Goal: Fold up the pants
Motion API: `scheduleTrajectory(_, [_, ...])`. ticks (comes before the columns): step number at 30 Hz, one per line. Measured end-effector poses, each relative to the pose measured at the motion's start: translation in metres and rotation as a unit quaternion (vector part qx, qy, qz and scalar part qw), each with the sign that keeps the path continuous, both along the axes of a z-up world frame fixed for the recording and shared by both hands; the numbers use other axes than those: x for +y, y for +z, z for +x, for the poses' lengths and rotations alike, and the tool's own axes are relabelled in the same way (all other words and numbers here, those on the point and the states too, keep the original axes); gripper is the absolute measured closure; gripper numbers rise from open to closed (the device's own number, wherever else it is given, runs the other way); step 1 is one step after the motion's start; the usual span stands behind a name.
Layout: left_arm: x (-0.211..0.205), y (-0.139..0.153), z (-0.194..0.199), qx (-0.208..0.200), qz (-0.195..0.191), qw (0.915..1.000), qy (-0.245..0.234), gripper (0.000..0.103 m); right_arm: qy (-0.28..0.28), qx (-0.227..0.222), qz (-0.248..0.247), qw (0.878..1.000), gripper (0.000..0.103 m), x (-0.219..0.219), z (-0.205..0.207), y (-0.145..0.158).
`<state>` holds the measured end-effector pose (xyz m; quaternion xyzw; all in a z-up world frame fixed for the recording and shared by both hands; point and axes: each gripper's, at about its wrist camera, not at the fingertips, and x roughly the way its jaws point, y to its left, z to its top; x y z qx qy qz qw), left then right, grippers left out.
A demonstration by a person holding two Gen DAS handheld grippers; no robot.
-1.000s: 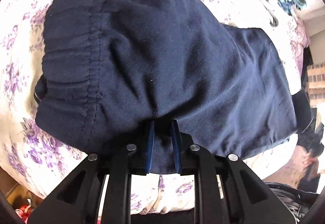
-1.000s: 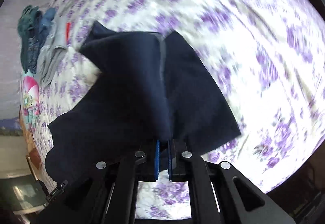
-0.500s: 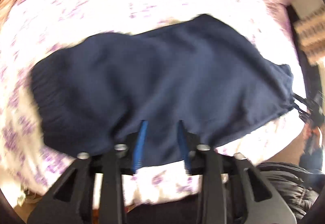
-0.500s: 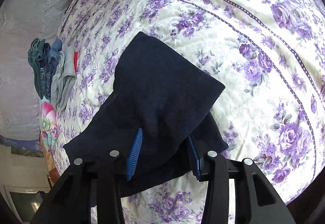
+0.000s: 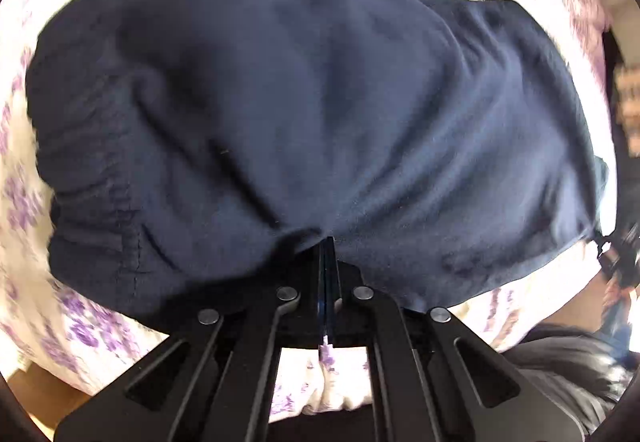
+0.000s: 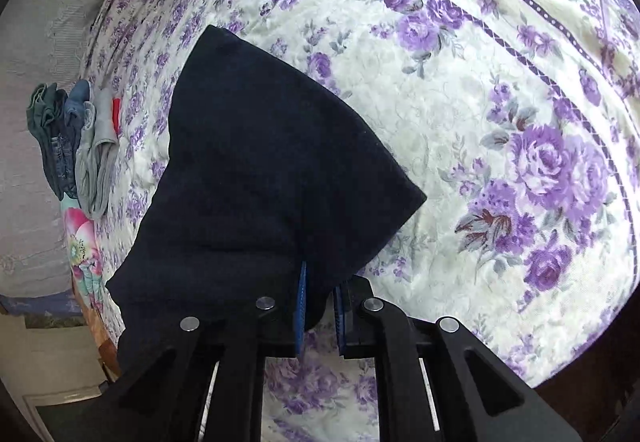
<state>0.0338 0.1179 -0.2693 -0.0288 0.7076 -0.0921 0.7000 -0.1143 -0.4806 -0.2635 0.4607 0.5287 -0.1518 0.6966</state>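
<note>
Dark navy pants lie folded on a bed with a purple flowered cover. In the left wrist view they fill most of the frame, the gathered waistband at the left. My left gripper is shut on the near edge of the pants, its blue pads pressed together. In the right wrist view the pants lie as a folded pile left of centre. My right gripper has its blue pads a small way apart with the near corner of the pants between them; I cannot tell whether they pinch the cloth.
A pile of folded clothes, blue, green and grey, lies at the far left of the bed. The flowered cover spreads out to the right of the pants. A person's dark clothing shows at the lower right of the left wrist view.
Both grippers opened half a second ago, then narrowed again. The left is now closed on the pants' near edge. The right pads have come closer around the near corner.
</note>
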Motion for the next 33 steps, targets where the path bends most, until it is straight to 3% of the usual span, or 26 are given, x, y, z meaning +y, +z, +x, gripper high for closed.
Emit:
scheduleTrajectory(2, [-0.007, 0.004, 0.000, -0.008, 0.025, 0.9996, -0.010, 0.101, 0.014, 0.008, -0.011, 1.000, 0.087, 0.003, 0.002, 0.011])
scheduleTrajectory(4, [0.000, 0.004, -0.001, -0.013, 0.019, 0.9996, 0.017, 0.100, 0.049, 0.041, -0.052, 0.997, 0.077, 0.010, 0.005, 0.029])
scheduleTrajectory(6, [0.014, 0.003, -0.003, -0.008, 0.001, 0.9987, 0.050, 0.100, 0.084, 0.069, -0.080, 0.991, 0.077, 0.019, 0.007, 0.047])
scheduleTrajectory(8, [0.017, 0.007, -0.005, -0.016, 0.014, 0.9982, 0.056, 0.100, 0.127, 0.076, -0.114, 0.982, 0.077, 0.036, 0.015, 0.069])
scheduleTrajectory(12, [0.018, 0.011, -0.012, -0.025, 0.020, 0.9975, 0.063, 0.100, 0.248, 0.008, -0.128, 0.960, 0.076, 0.100, 0.063, 0.112])
scheduleTrajectory(13, [0.016, 0.010, -0.016, -0.022, 0.027, 0.9971, 0.068, 0.100, 0.283, -0.018, -0.122, 0.951, 0.070, 0.122, 0.080, 0.118])
scheduleTrajectory(16, [0.016, 0.014, -0.023, -0.021, 0.036, 0.9967, 0.070, 0.101, 0.402, -0.079, -0.094, 0.908, 0.061, 0.202, 0.145, 0.119])
scheduleTrajectory(21, [0.006, 0.020, -0.028, -0.024, 0.043, 0.9955, 0.081, 0.101, 0.566, -0.127, -0.065, 0.812, 0.061, 0.336, 0.254, 0.103])
scheduleTrajectory(27, [0.027, 0.016, -0.037, -0.023, 0.032, 0.9924, 0.117, 0.101, 0.688, -0.070, -0.047, 0.721, 0.060, 0.410, 0.316, 0.062])
scheduleTrajectory(31, [0.035, 0.012, -0.038, -0.016, 0.020, 0.9893, 0.143, 0.101, 0.734, -0.026, -0.040, 0.678, 0.060, 0.422, 0.327, 0.031])
scheduleTrajectory(33, [0.033, 0.009, -0.036, -0.009, 0.019, 0.9880, 0.153, 0.101, 0.758, -0.007, 0.001, 0.652, 0.058, 0.426, 0.327, 0.020])
